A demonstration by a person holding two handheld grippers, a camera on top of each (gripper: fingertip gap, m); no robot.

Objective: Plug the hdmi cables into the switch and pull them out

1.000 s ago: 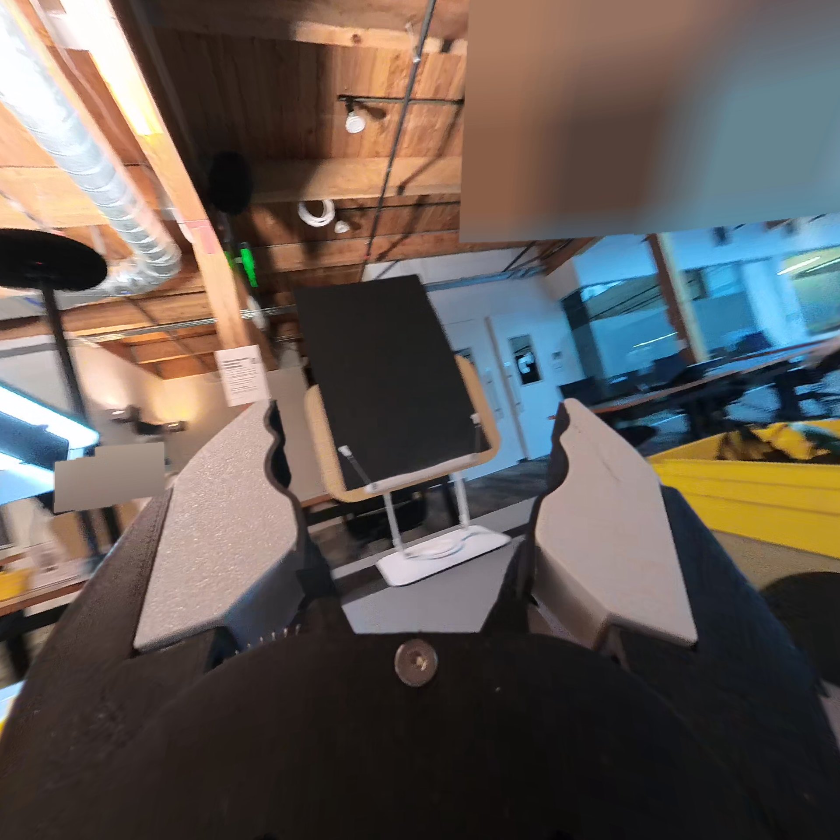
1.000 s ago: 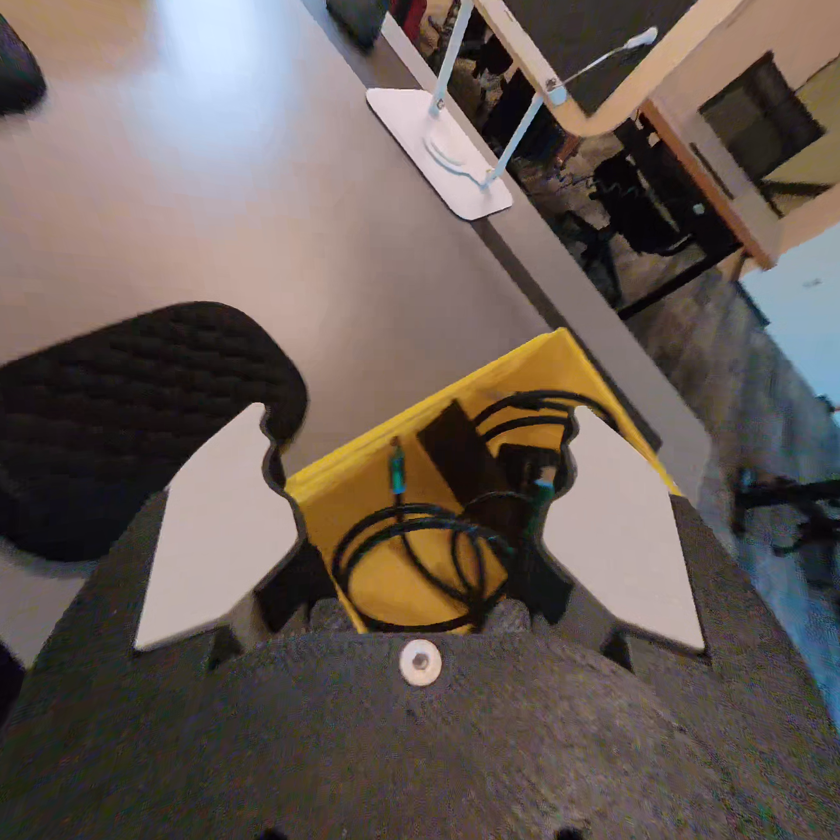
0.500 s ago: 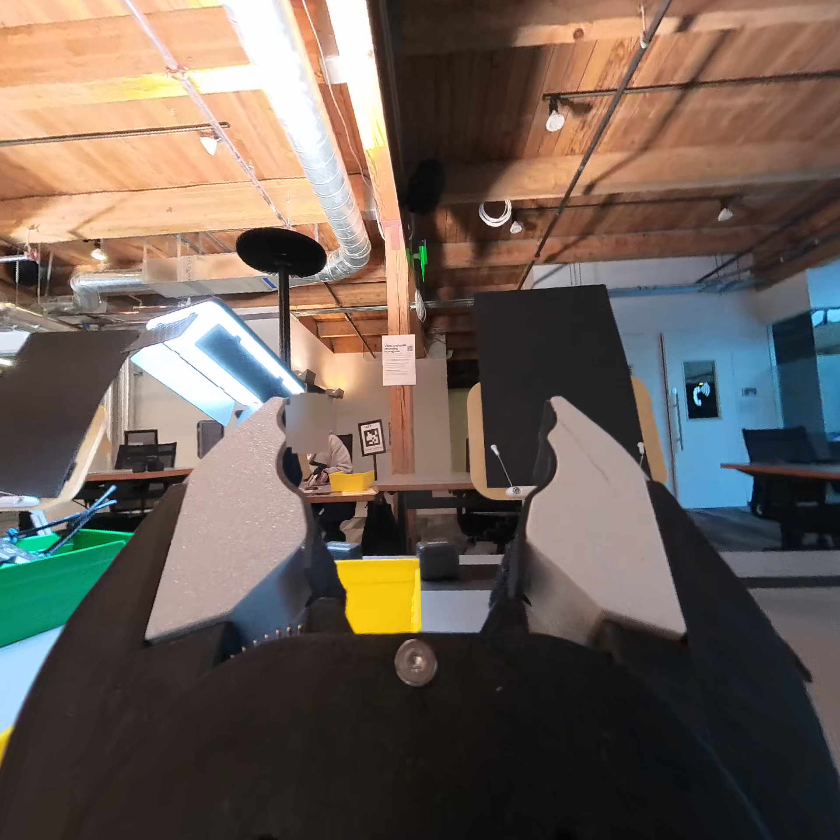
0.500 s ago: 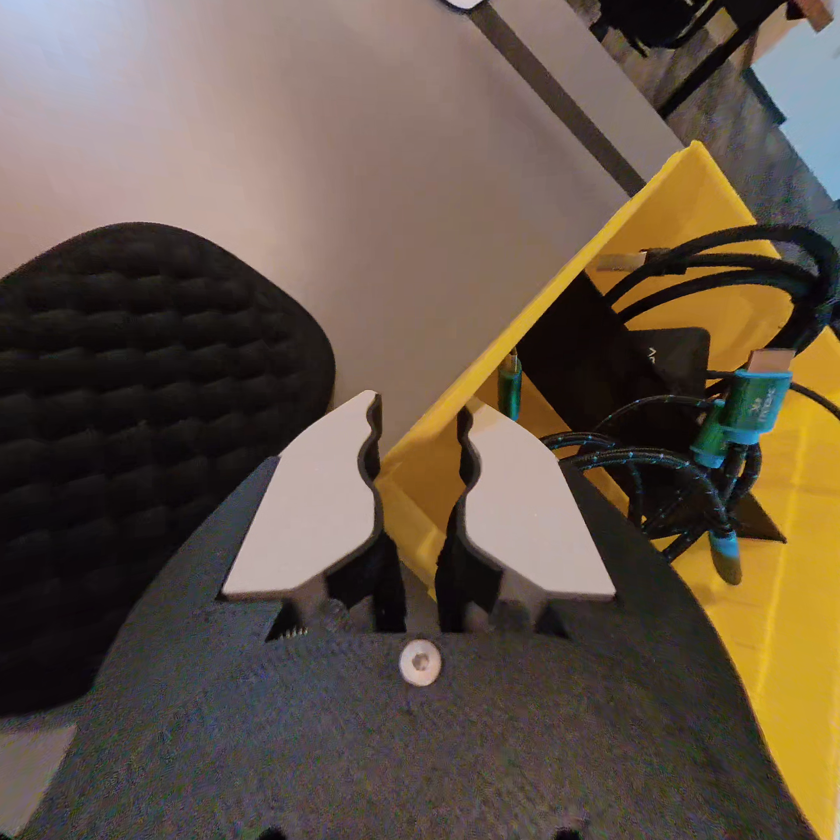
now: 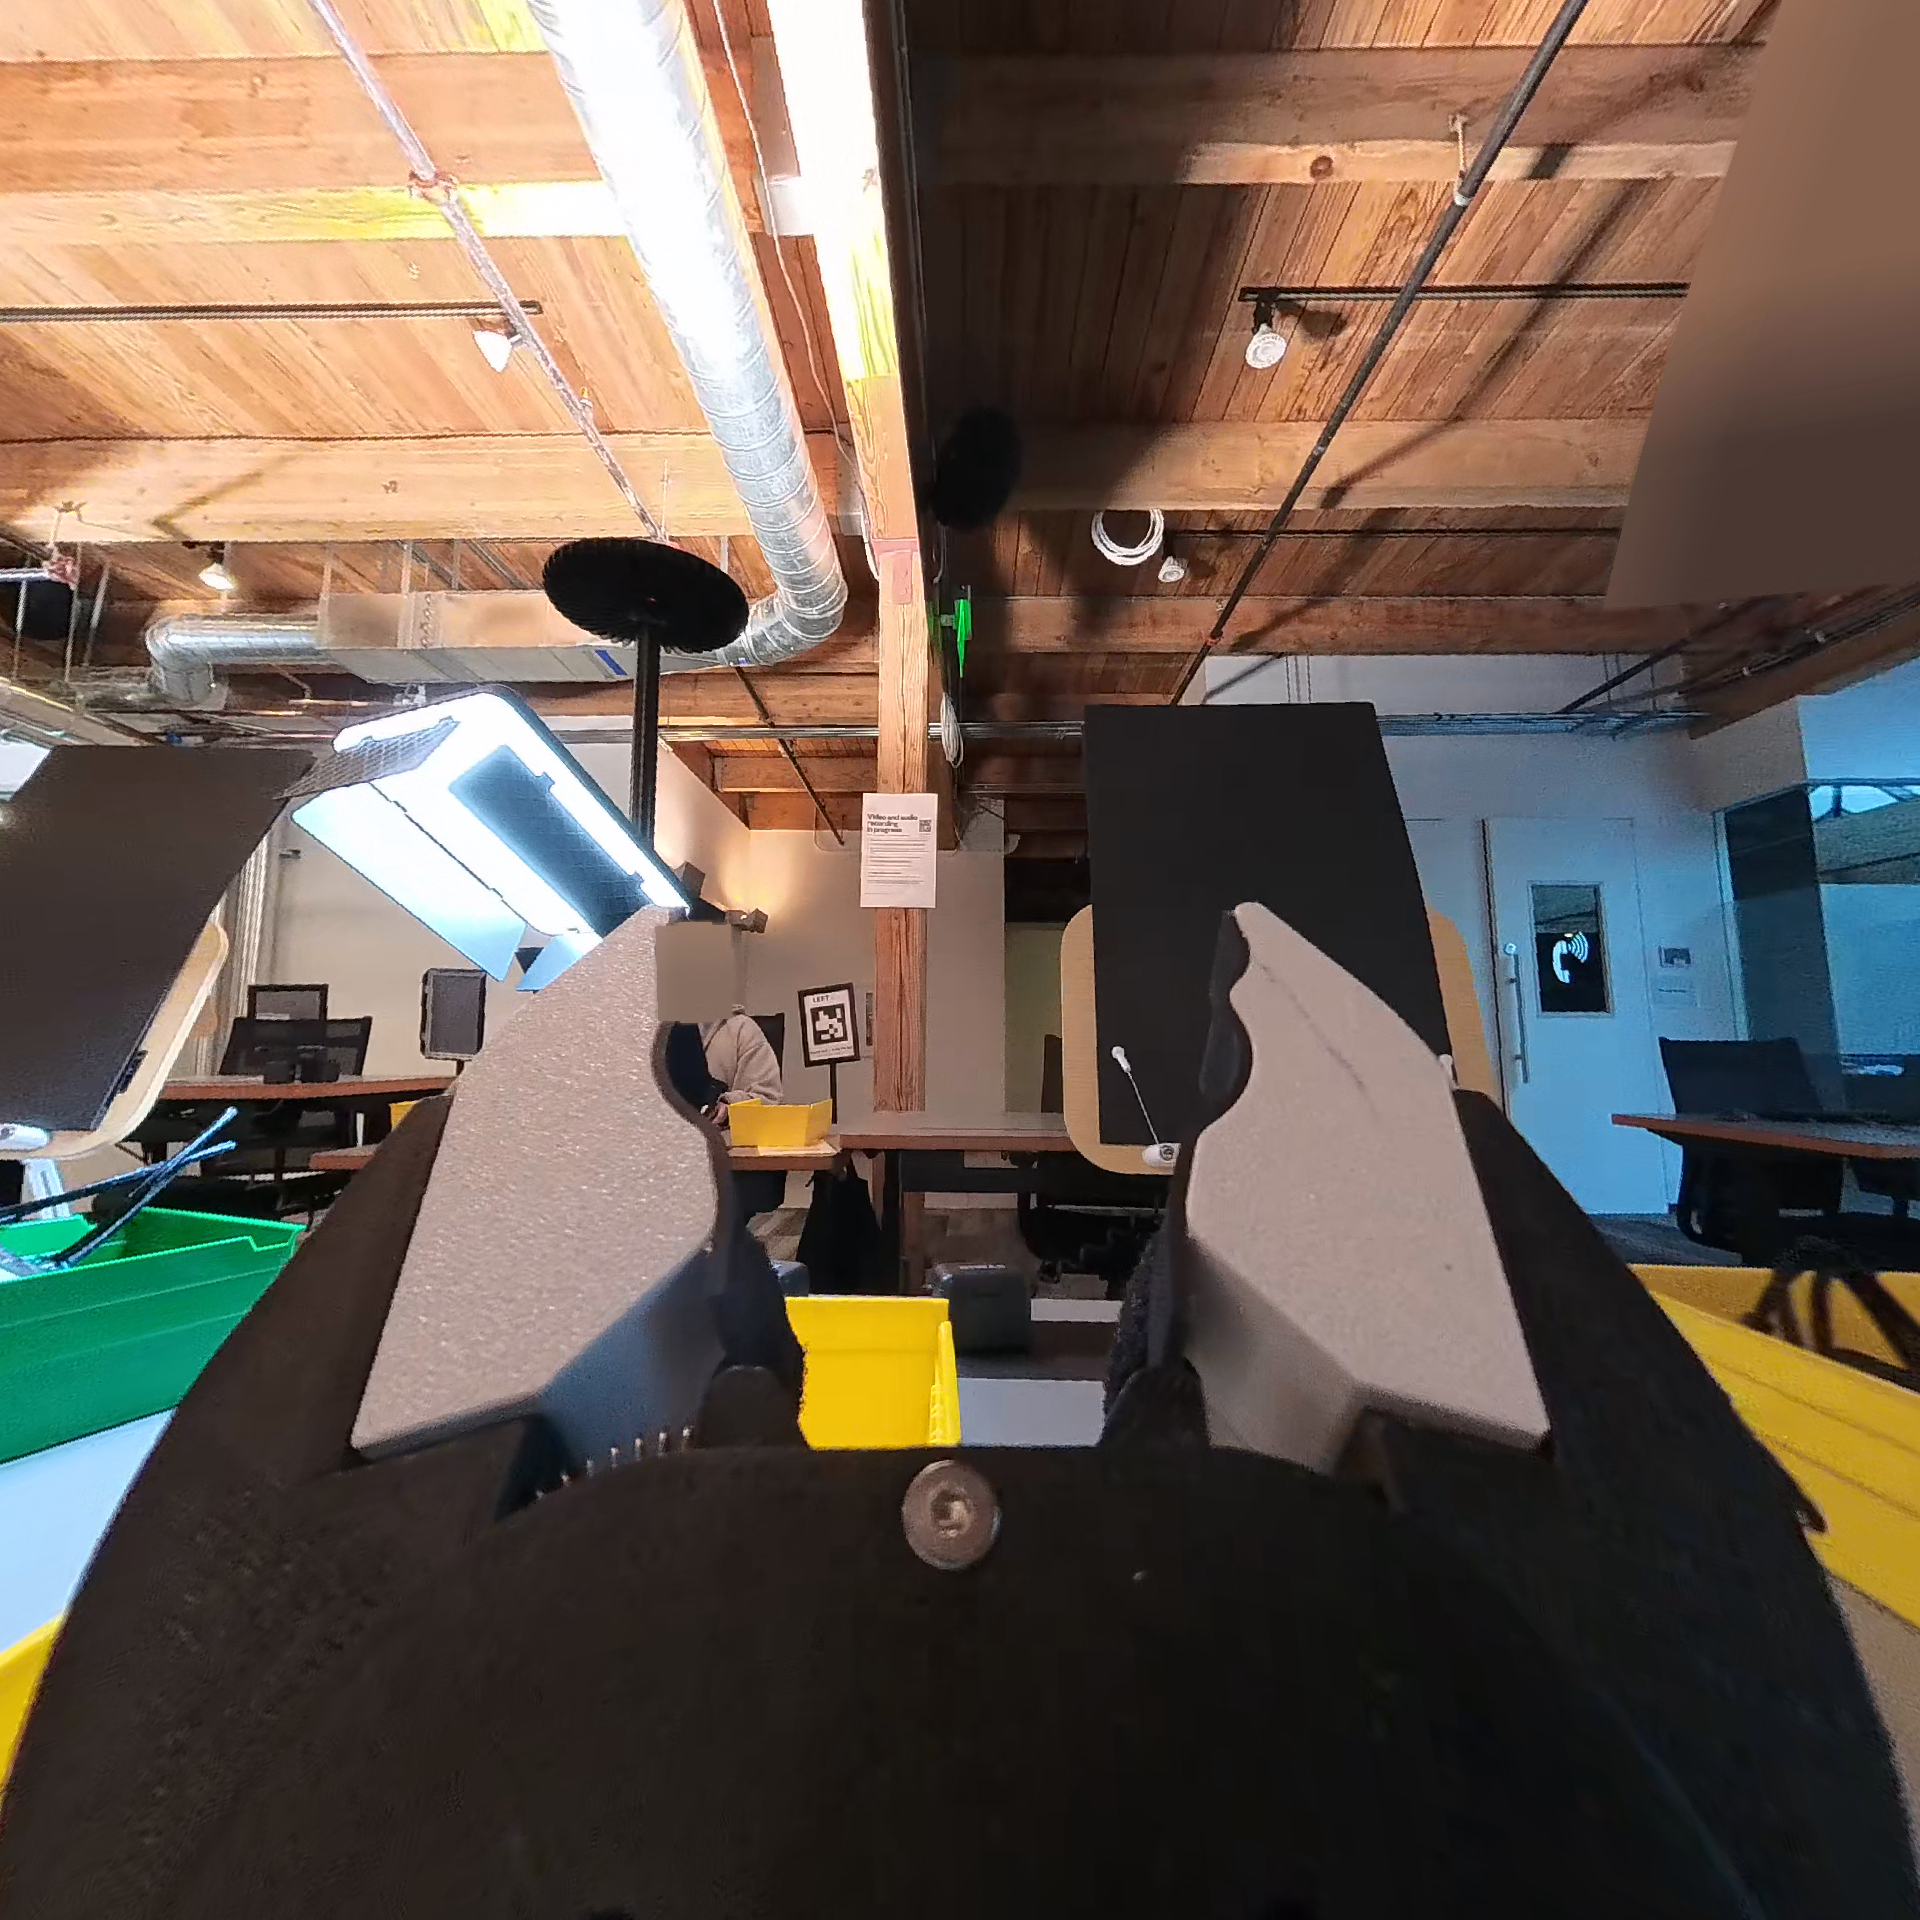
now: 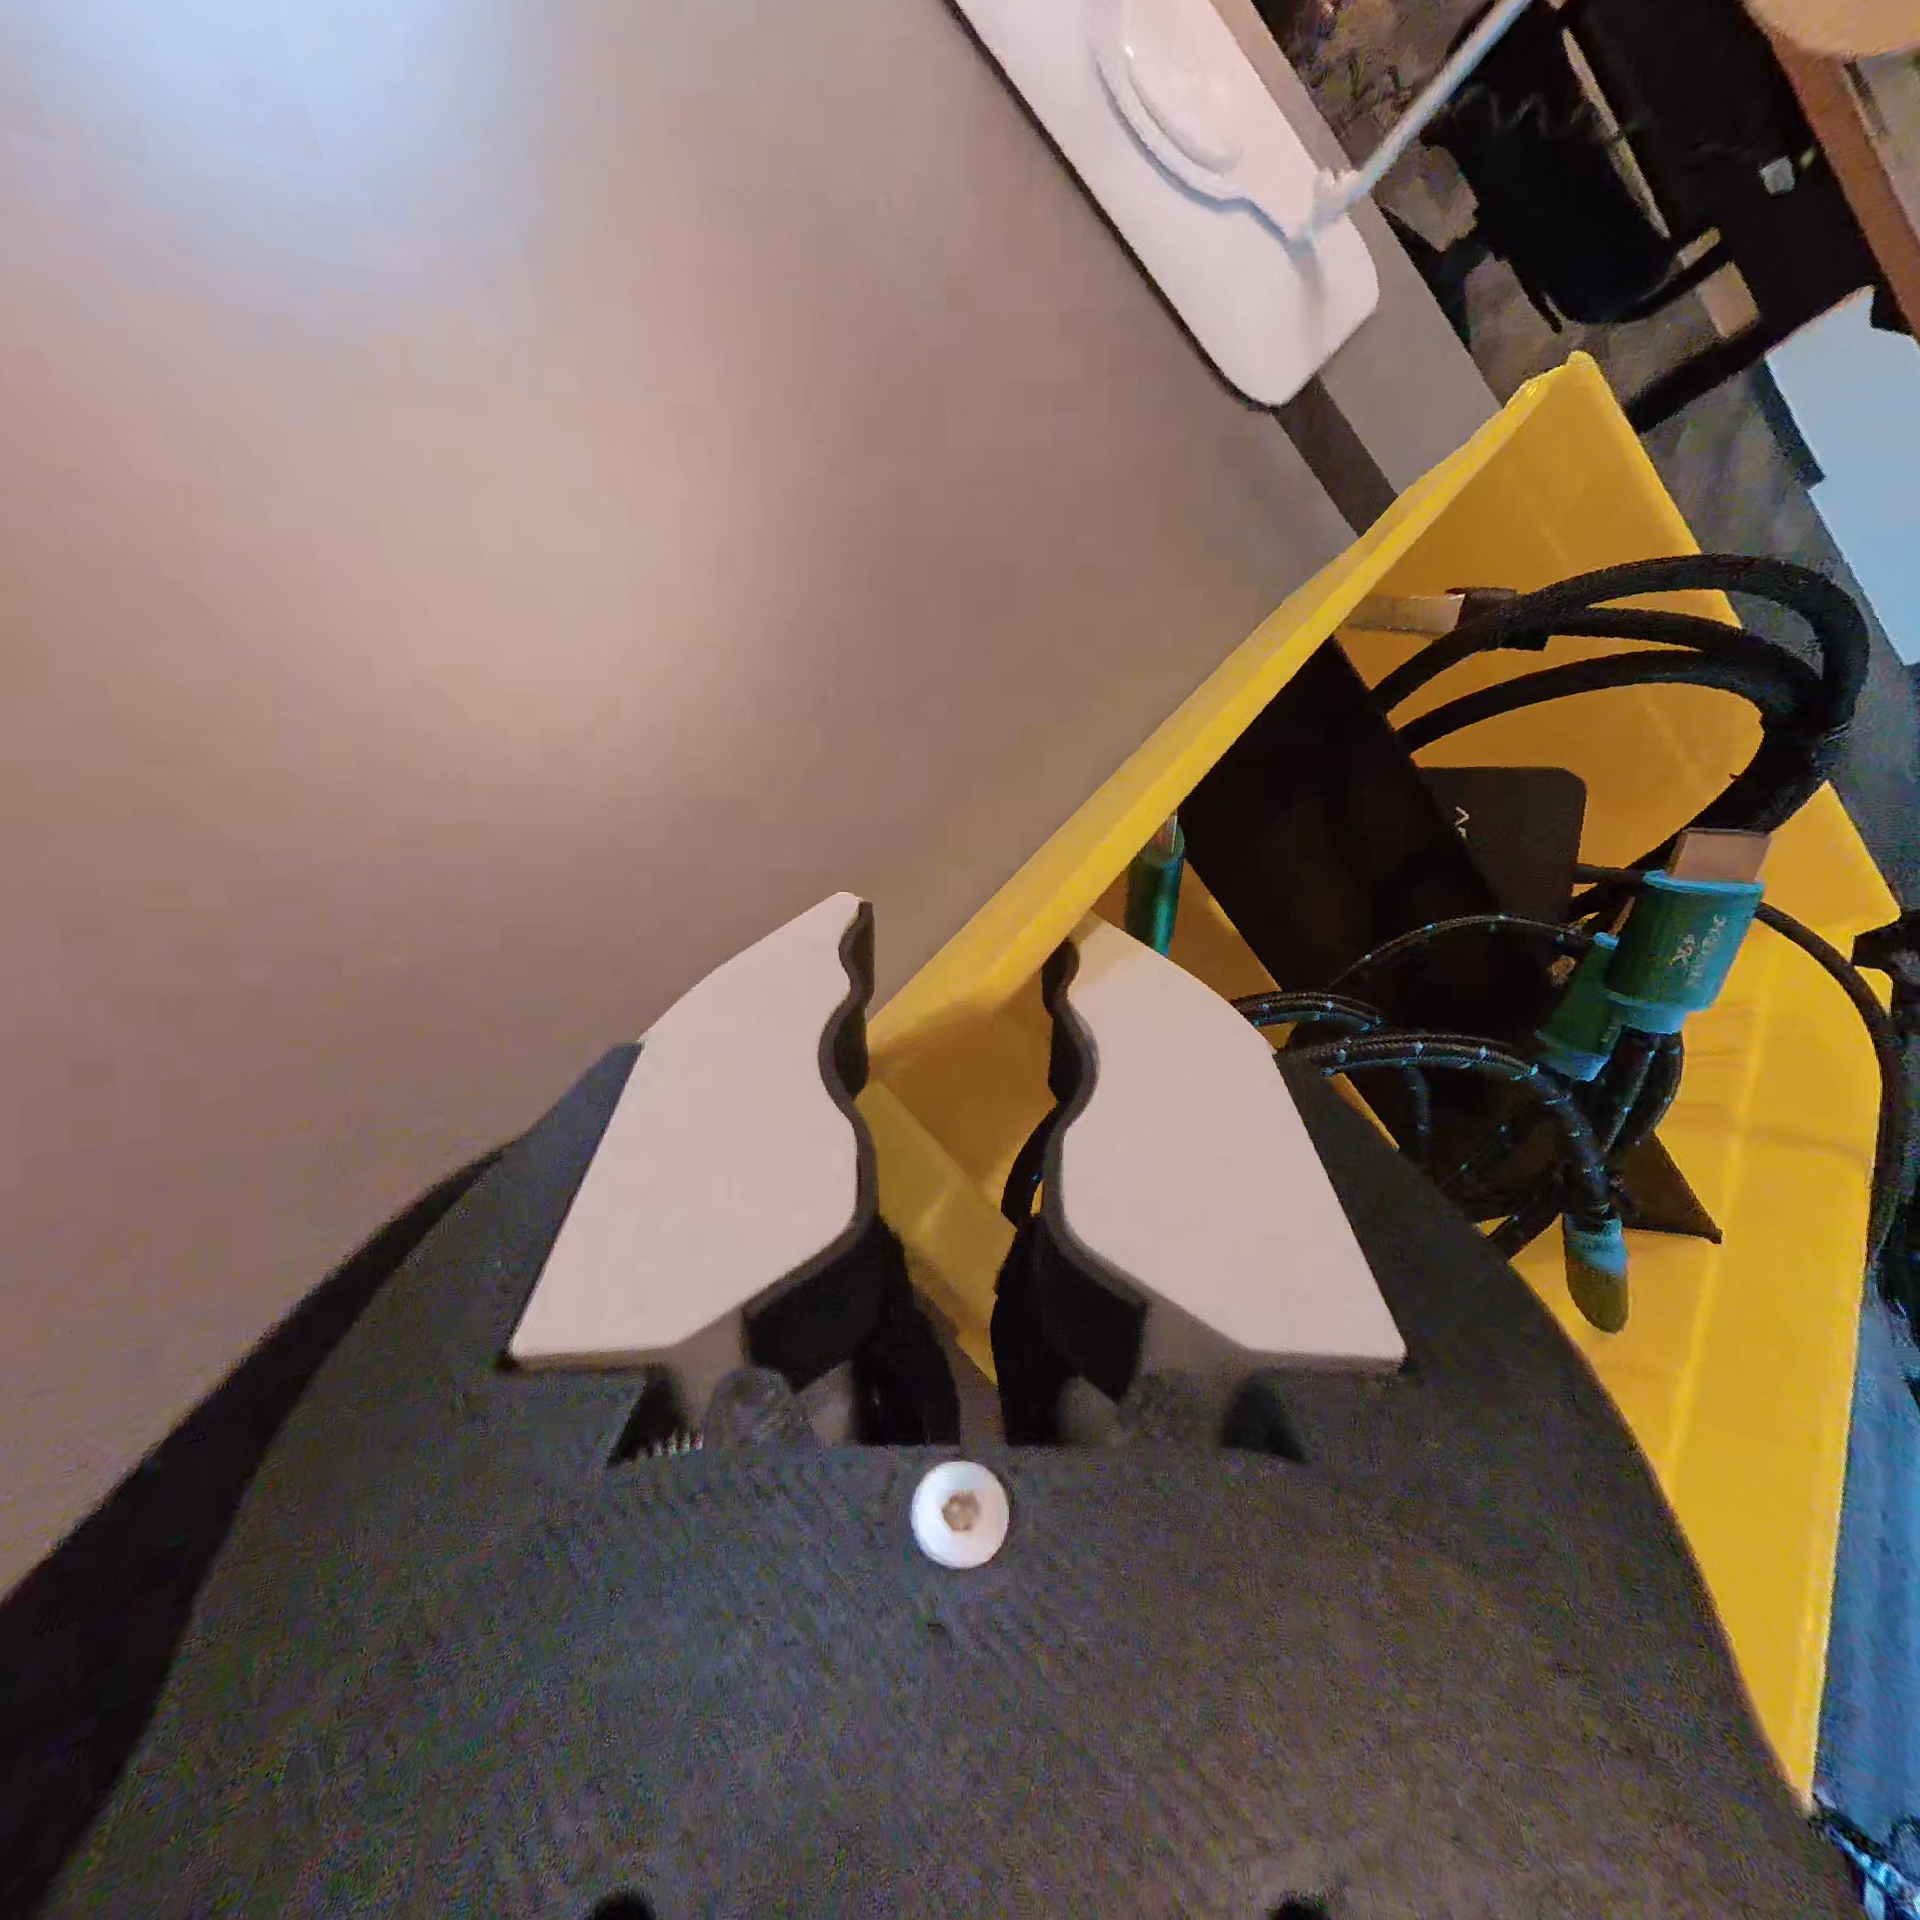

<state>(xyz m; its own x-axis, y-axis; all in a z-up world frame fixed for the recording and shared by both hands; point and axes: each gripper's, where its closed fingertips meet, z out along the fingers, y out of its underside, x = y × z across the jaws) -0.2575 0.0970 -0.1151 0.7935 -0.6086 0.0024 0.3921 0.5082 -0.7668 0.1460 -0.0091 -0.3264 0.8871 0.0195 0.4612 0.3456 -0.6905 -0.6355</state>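
In the right wrist view, a yellow bin (image 6: 1226,727) holds a black switch (image 6: 1496,831) and coiled black braided HDMI cables (image 6: 1455,1081) with green plugs (image 6: 1683,966). My right gripper (image 6: 961,935) is closed on the bin's near wall at its corner, one finger outside and one inside. My left gripper (image 5: 940,935) is open and empty. It is held level and points out into the room. The same bin's edge (image 5: 1787,1392) shows at the lower right of the left wrist view.
The bin stands on a grey table (image 6: 520,520) near its edge. A white stand base (image 6: 1226,197) lies beyond it. In the left wrist view, a small yellow bin (image 5: 873,1371) is ahead and a green bin (image 5: 125,1320) is at the left. A person (image 5: 738,1060) sits at a far desk. Spacing between my two grippers at the tips: around 45 cm.
My right gripper came down from open above the bin and closed on its near wall; its view has since shifted. My left gripper swung left and levelled out, still open.
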